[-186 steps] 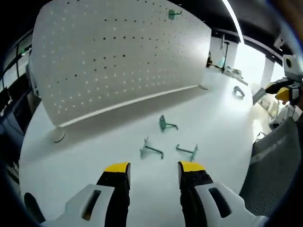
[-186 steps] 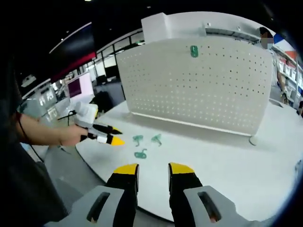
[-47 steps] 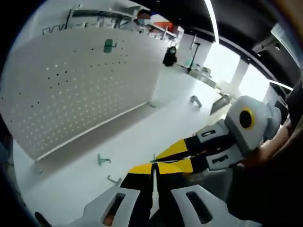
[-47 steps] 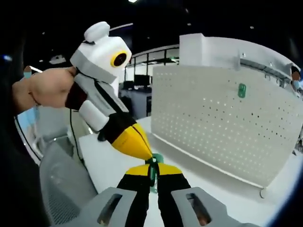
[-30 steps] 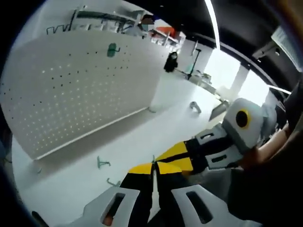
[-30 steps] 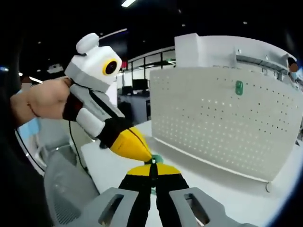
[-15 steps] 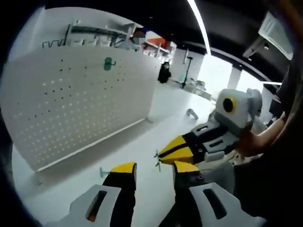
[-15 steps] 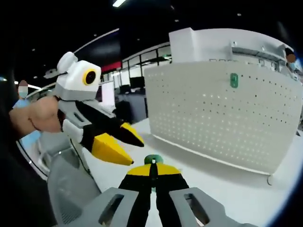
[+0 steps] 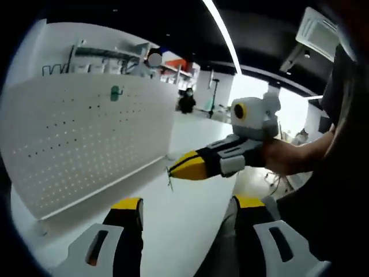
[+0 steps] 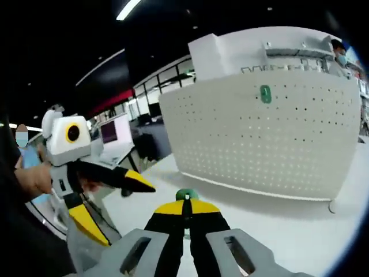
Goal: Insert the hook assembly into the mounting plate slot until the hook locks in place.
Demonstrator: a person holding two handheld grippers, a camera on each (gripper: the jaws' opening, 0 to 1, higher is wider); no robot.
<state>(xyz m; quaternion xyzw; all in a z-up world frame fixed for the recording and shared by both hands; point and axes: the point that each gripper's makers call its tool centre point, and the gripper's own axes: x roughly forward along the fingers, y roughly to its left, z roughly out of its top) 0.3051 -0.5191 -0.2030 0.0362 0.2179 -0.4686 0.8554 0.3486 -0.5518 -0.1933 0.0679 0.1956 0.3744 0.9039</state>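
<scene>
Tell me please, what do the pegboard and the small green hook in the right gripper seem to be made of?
The pegboard looks like thin sheet metal or hard plastic with a matte off-white finish: it is smooth, evenly punched with rows of small holes, and stands as a stiff curved panel. The hook, pinched in the shut right gripper, looks like green-coated wire or plastic; too little shows to say which.

Hook (image 10: 186, 195) mostly hidden between right tongs (image 10: 185, 209).
</scene>
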